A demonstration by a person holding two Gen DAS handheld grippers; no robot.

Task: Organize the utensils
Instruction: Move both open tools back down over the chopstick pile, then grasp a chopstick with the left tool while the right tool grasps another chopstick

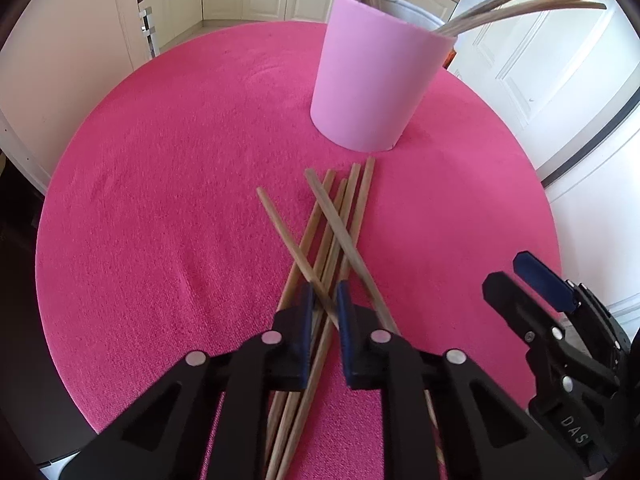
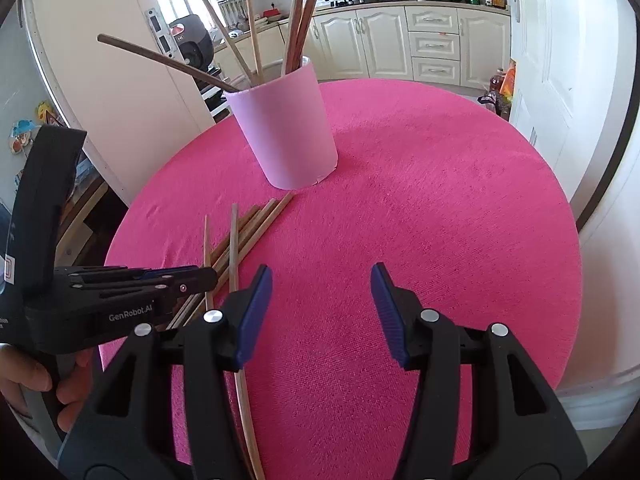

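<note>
My left tongs (image 1: 323,300) sit low over the loose pile of thin brown wooden chopsticks (image 1: 340,216), jaws nearly together around one crossing stick; I cannot tell whether the pads actually clamp it. The sticks are straight, square-ended and matte tan, and lie fanned and overlapping on the round tabletop under its pink cloth (image 1: 160,200), toward its near edge. Their far tips reach almost to the base of the pale pink cylindrical holder (image 1: 372,80), which stands upright nearer the middle and carries several more sticks leaning outward. My right tongs (image 2: 320,308) hang released, jaws wide apart, beside the pile over bare cloth.
</note>
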